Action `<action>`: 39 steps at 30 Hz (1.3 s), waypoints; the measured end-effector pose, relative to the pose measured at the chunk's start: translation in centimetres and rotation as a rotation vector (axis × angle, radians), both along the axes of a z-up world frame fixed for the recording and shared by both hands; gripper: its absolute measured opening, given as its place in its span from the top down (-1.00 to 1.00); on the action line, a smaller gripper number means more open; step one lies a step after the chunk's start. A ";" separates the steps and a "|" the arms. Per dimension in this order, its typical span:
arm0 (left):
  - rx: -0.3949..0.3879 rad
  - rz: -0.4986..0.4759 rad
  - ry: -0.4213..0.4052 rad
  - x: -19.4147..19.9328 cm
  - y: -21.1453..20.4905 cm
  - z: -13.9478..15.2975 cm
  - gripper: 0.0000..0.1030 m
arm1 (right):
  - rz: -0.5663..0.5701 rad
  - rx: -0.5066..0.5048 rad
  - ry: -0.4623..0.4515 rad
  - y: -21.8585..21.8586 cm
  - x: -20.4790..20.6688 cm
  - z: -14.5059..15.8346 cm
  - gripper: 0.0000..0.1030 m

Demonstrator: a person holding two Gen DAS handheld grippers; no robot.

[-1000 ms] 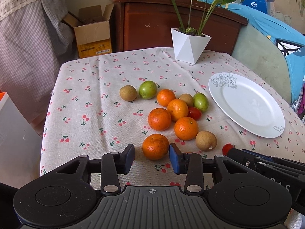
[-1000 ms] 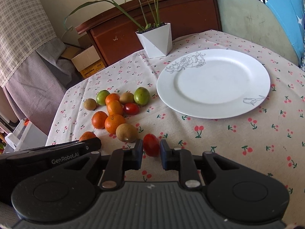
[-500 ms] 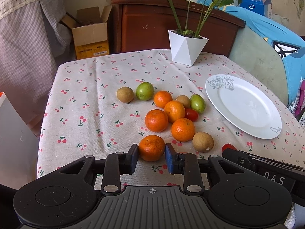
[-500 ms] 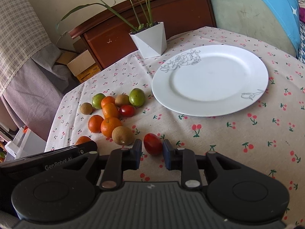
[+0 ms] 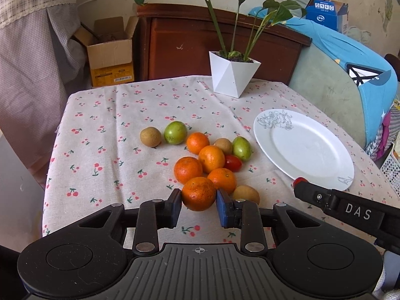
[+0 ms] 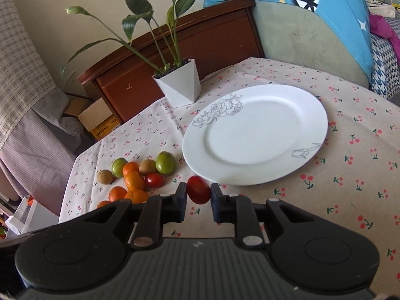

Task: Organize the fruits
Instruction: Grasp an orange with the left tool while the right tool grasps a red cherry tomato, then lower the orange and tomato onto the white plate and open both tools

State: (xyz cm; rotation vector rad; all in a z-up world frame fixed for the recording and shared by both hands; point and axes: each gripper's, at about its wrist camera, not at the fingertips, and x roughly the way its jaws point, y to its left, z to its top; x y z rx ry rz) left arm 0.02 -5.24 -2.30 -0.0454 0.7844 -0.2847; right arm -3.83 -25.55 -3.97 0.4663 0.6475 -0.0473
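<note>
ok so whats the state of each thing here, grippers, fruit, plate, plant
left gripper: shut on an orange
right gripper: shut on a red tomato
white plate: nothing on it, flat on the tablecloth
other fruit: loose on the cloth beside the plate
potted plant: upright at the far edge

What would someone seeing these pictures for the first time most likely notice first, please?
Probably the two held fruits: the left gripper is shut on an orange at the near edge of the fruit cluster, and the right gripper is shut on a red tomato just before the plate's near rim. Next comes the white plate itself, holding no fruit, with the white plant pot behind it.
</note>
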 end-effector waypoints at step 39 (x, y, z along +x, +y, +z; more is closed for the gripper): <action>-0.126 -0.194 0.009 5.6 -9.9 -1.3 0.13 | -0.228 0.008 -0.018 -8.4 3.2 1.3 0.54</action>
